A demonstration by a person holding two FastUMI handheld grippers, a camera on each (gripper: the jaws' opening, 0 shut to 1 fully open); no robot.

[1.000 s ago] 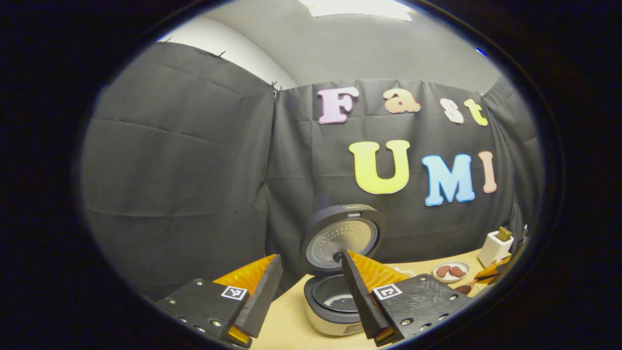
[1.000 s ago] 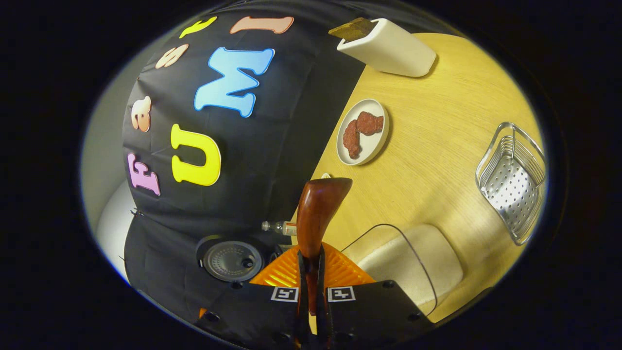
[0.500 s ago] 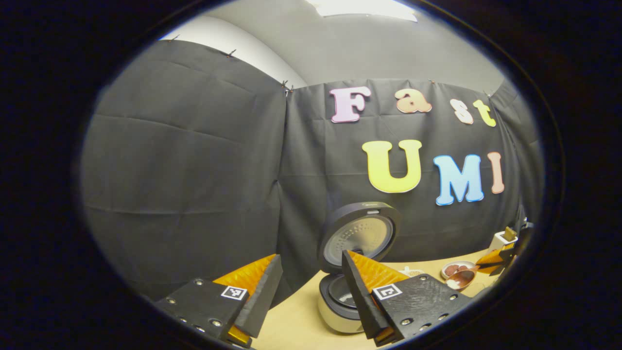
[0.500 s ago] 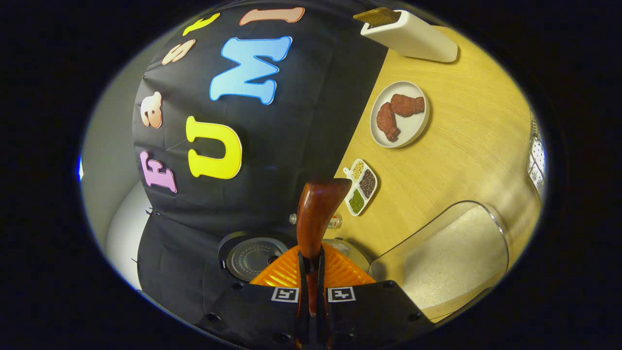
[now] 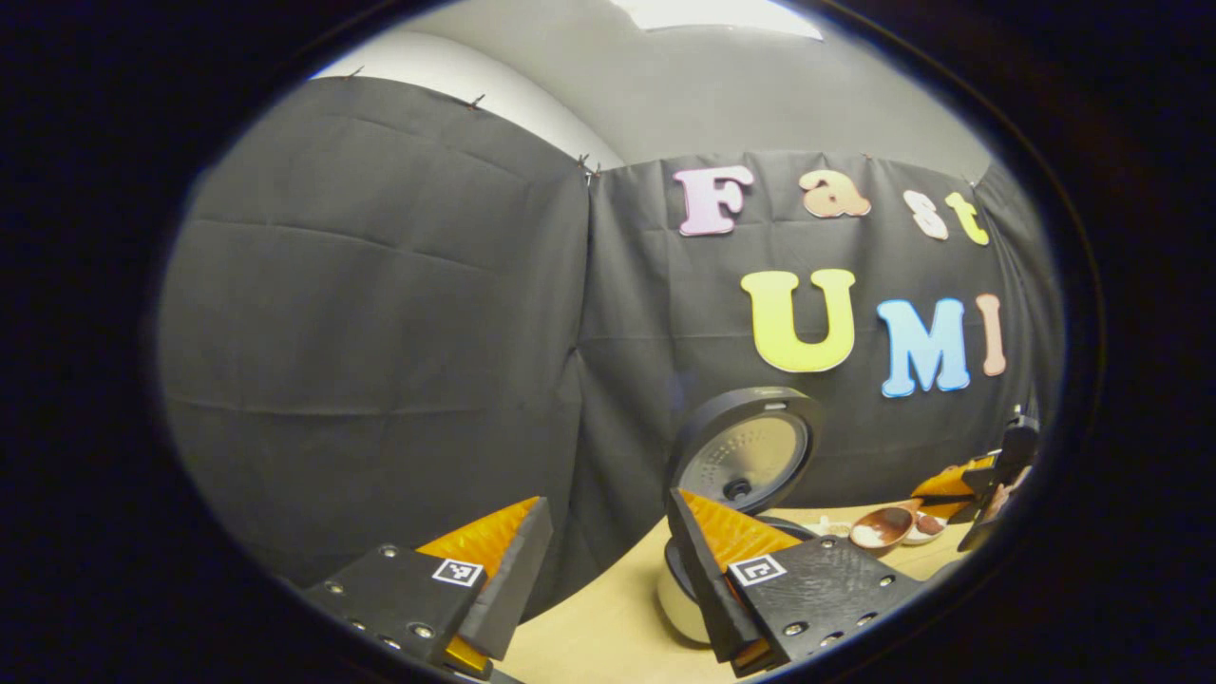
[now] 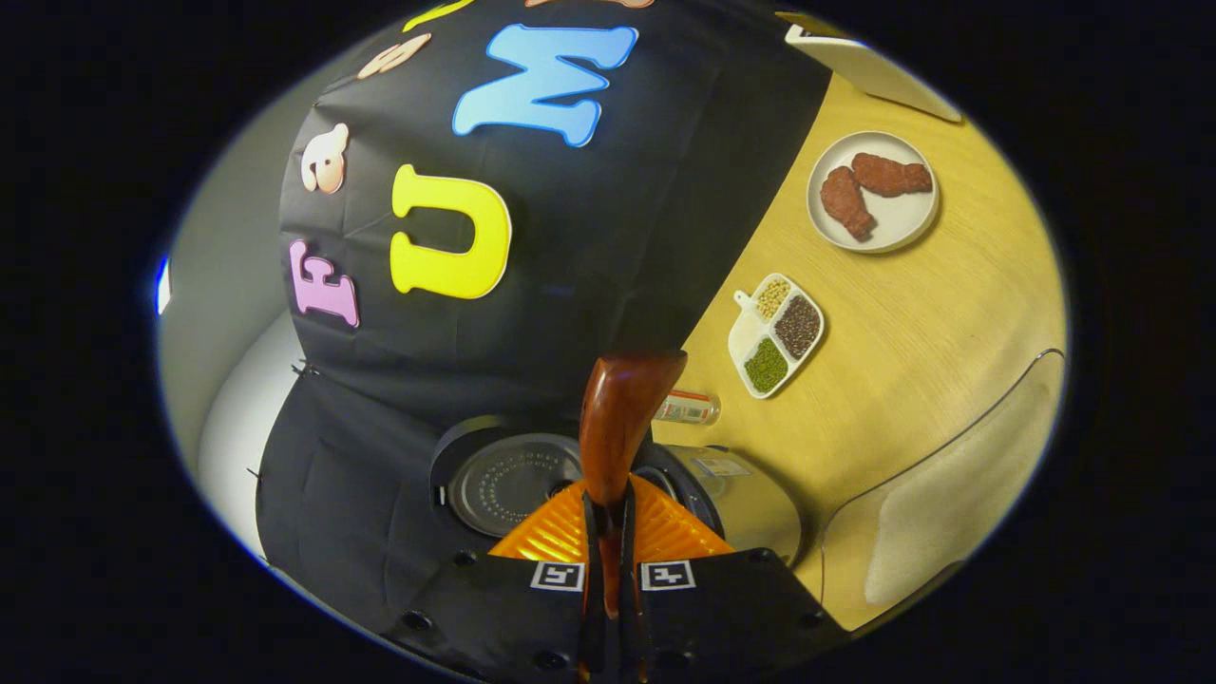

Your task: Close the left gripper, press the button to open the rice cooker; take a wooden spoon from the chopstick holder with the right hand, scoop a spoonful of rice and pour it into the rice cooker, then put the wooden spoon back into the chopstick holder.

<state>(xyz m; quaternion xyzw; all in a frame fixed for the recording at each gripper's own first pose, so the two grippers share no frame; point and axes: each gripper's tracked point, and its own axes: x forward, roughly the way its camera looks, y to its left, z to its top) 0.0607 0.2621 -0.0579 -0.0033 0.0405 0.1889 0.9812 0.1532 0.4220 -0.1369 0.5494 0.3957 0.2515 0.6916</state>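
In the left gripper view, the left gripper (image 5: pixel 608 560) sits at the bottom of the frame with its jaws wide apart and nothing between them. Just right of centre, low in the frame, the rice cooker (image 5: pixel 736 494) stands on the counter (image 5: pixel 608 632) with its lid raised upright against the black cloth wall, the inner side of the lid facing the camera; the body is partly hidden behind the gripper's right finger. Farther right, at the lower right edge, the right gripper (image 5: pixel 959 483) holds the wooden spoon (image 5: pixel 879 527), whose bowl carries a little white rice and hangs above the counter to the right of the cooker.

In the right gripper view, the scene is turned on its side. At lower centre the right gripper (image 6: pixel 608 570) has its jaws narrow, pressed on the spoon's handle, and the wooden spoon (image 6: pixel 622 418) rises from them to the middle of the frame. Behind it lies the rice cooker (image 6: pixel 608 489), lid open, its pot partly covered by the spoon and fingers. Just right of the spoon's tip a small bottle (image 6: pixel 686 408) lies by the cooker. Farther right sit a divided dish (image 6: pixel 776 334) of beans and grains, a white plate (image 6: pixel 874 195) with two reddish-brown pieces at upper right, and the chopstick holder (image 6: pixel 879 68) at the top edge. A clear container of rice (image 6: pixel 950 513) is at the lower right.
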